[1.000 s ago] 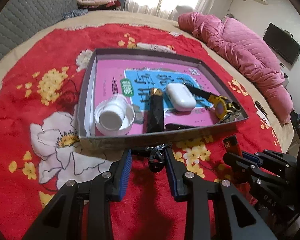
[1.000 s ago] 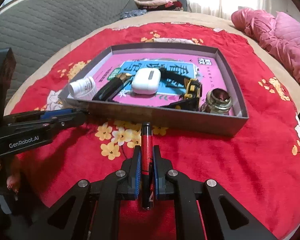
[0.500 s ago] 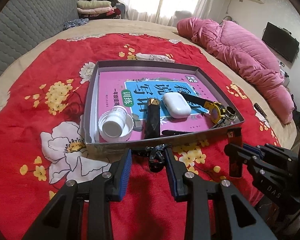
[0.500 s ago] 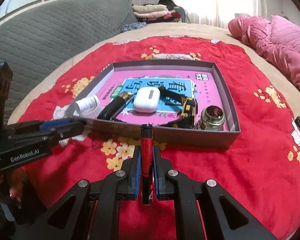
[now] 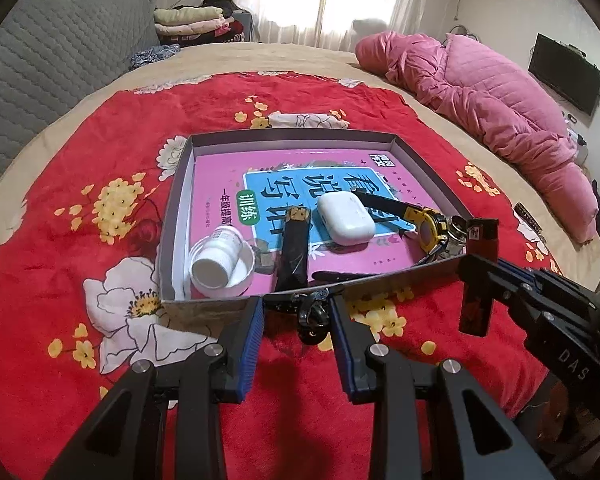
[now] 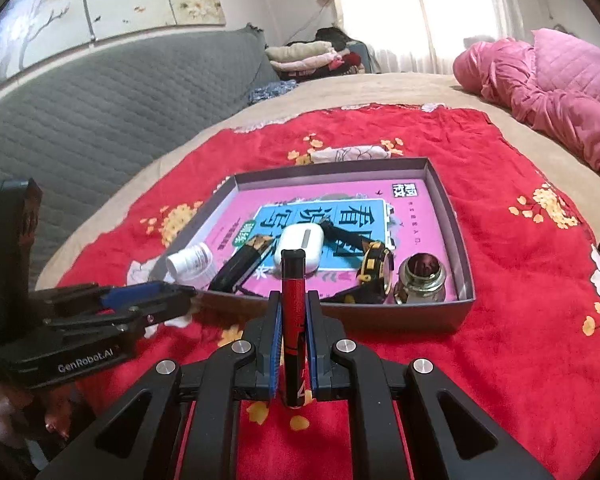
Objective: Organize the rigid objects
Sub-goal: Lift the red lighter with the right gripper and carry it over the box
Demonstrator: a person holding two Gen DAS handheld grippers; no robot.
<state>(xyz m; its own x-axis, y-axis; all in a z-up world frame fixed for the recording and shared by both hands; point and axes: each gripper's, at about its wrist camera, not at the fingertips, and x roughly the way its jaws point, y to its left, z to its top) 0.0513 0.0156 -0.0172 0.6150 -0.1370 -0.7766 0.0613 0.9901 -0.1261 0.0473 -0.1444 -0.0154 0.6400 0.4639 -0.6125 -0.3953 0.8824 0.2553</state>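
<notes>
Your right gripper clamps a red lighter; your left gripper holds a small dark metal clip

You have the lighter upright between the right pads, raised just short of the near wall of the grey tray on the red floral blanket. Your left jaws stand narrow; the ringed clip, perhaps a keyring, looks pinched between their tips, though the view there is dark. In the tray, on a pink book, lie a white pill bottle, a black bar, a white earbud case, a yellow watch and a glass jar
</notes>
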